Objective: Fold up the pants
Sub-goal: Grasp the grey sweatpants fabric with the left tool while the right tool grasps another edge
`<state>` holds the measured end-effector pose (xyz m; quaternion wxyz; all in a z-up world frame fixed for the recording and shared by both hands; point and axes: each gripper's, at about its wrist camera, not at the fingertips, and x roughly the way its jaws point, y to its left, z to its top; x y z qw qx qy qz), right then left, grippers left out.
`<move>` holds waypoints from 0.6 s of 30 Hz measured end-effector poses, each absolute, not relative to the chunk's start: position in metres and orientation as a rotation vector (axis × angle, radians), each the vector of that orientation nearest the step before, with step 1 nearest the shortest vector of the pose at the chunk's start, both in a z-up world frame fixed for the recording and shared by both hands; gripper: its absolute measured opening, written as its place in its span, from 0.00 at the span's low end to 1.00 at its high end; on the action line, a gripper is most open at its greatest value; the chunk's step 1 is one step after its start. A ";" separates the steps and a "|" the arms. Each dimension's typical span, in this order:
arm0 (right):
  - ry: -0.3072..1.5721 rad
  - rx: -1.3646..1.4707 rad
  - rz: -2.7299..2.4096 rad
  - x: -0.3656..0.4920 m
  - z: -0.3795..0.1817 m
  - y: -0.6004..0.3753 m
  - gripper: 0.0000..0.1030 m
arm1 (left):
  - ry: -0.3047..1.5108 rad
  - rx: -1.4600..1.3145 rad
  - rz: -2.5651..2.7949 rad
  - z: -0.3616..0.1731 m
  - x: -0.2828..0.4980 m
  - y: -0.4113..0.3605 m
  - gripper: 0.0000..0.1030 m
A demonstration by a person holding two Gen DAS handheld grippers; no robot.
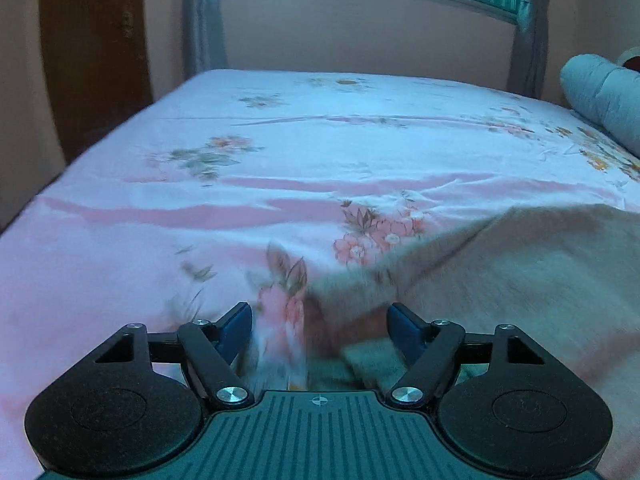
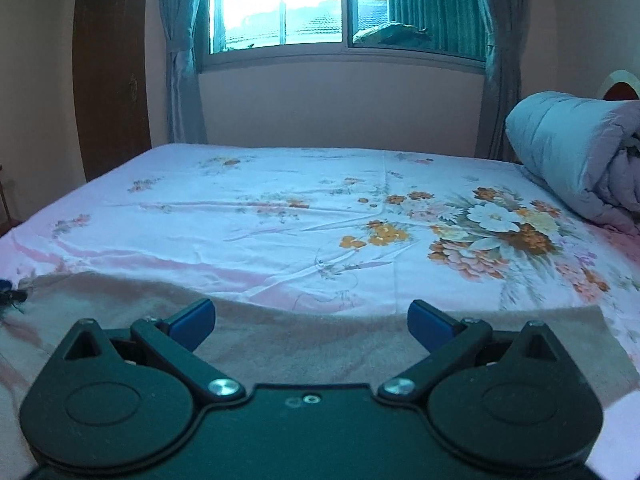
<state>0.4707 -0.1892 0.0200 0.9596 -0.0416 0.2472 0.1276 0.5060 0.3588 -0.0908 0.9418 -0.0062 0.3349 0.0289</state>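
Note:
Greyish-beige pants (image 1: pixel 500 280) lie flat on the pink floral bed sheet (image 1: pixel 280 168), in the lower right of the left wrist view. Their blurred corner reaches in between the blue pads of my left gripper (image 1: pixel 318 320), whose jaws stand apart without pressing on the cloth. In the right wrist view the pants (image 2: pixel 320 344) stretch across the bottom of the picture, with their far edge running left to right. My right gripper (image 2: pixel 312 316) hangs wide open just over that edge, nothing pinched between its pads.
A rolled light-blue quilt (image 2: pixel 572 160) lies at the bed's right side. Behind the bed are a wall, a window (image 2: pixel 288 4) and curtains. A brown wooden door (image 2: pixel 112 80) stands at the left. A small dark object (image 2: pixel 12 296) shows at the pants' left end.

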 end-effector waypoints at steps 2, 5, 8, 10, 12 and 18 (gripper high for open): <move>0.511 -0.088 0.262 0.474 0.013 -0.189 0.94 | 0.688 -0.016 0.001 -0.098 0.520 0.360 0.74; 0.523 -0.084 0.263 0.479 0.007 -0.192 0.94 | 0.693 0.013 -0.053 -0.105 0.527 0.352 0.74; 0.528 -0.080 0.261 0.479 0.003 -0.194 0.94 | 0.680 0.032 -0.092 -0.106 0.524 0.345 0.48; 0.539 -0.072 0.261 0.481 0.001 -0.195 0.94 | 0.669 0.026 -0.124 -0.101 0.518 0.342 0.20; 0.550 -0.055 0.268 0.485 -0.002 -0.199 0.94 | 0.627 -0.001 -0.133 -0.088 0.505 0.343 0.14; 0.586 -0.107 0.368 0.512 -0.011 -0.200 0.90 | 0.456 -0.103 -0.144 -0.040 0.459 0.363 0.13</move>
